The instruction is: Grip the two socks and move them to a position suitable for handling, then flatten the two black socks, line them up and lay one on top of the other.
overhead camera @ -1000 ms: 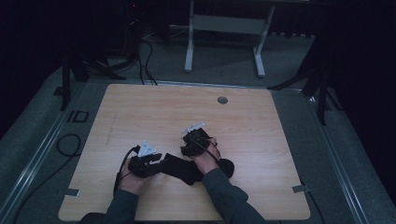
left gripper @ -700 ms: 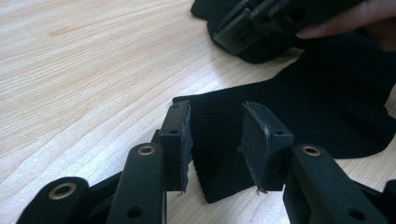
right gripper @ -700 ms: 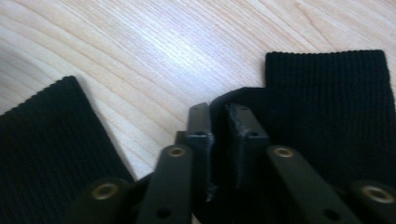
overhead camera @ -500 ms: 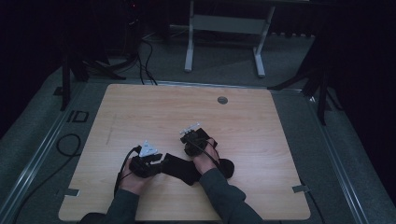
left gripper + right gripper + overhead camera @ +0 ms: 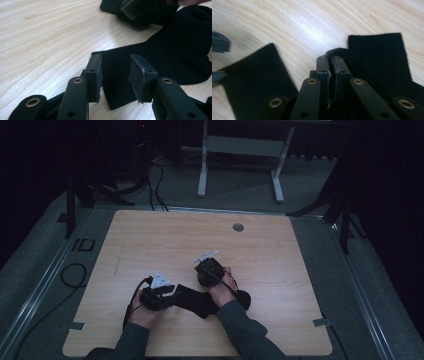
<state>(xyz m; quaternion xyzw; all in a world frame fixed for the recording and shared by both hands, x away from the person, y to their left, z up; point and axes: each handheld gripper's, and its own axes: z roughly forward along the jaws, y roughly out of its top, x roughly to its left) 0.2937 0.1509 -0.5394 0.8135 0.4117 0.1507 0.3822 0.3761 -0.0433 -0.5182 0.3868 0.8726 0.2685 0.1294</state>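
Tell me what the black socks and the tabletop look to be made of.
Black socks: a knitted fabric, matte, probably cotton or a blend. Fine ribbed rows run across the cuff, and the cloth folds softly.

Tabletop: pale wood grain with a smooth, faintly shiny finish. Long streaks and a soft glare show in the right gripper view; whether it is solid wood or laminate I cannot tell.

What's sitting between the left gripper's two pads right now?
In the left gripper view, a fold of the black sock stands between the left gripper pads, with a gap to each; the wooden table lies beneath.
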